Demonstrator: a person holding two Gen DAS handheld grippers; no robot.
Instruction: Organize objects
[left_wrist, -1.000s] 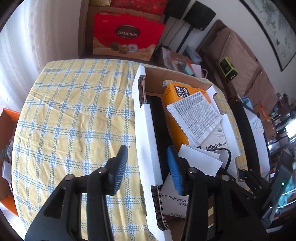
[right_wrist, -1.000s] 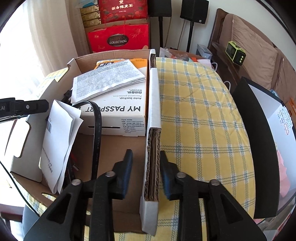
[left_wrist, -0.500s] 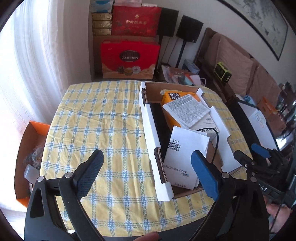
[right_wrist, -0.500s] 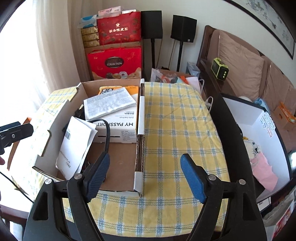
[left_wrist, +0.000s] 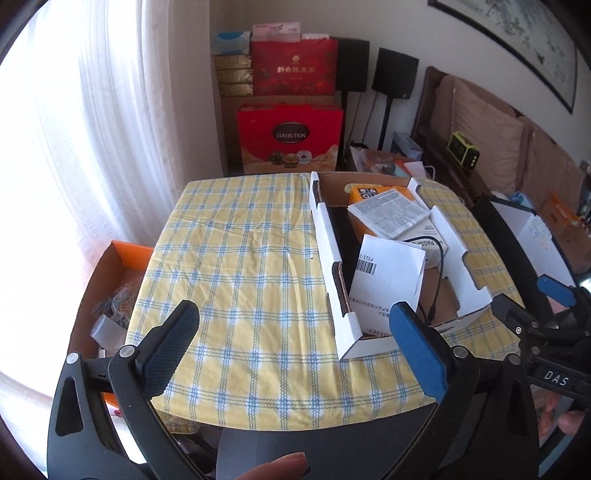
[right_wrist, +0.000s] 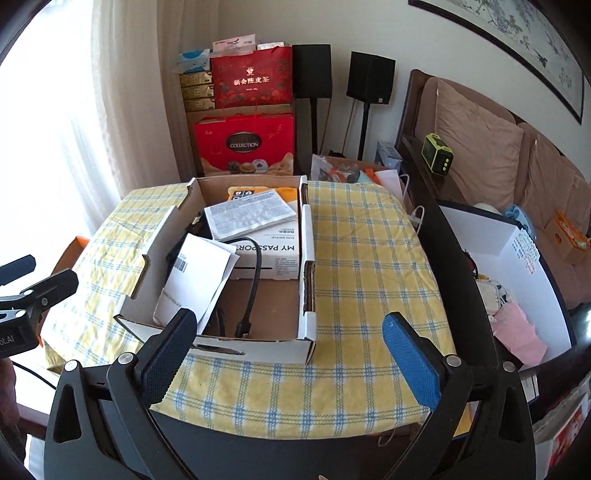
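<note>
Both grippers, left (left_wrist: 295, 343) and right (right_wrist: 288, 350), have been drawn back from the open white-and-brown cardboard box (right_wrist: 308, 258), jaws just opened wide, nothing between them. Standing on the yellow-checked tablecloth (left_wrist: 240, 258), it is judged light yet stiff, best clamped by its side walls.

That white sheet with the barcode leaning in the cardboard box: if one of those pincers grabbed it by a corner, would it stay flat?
Probably not. The white sheet looks like thin folded paper, propped against the cardboard box wall, so it would likely droop. It seems very light and could slide off the black cable beside it.
</note>
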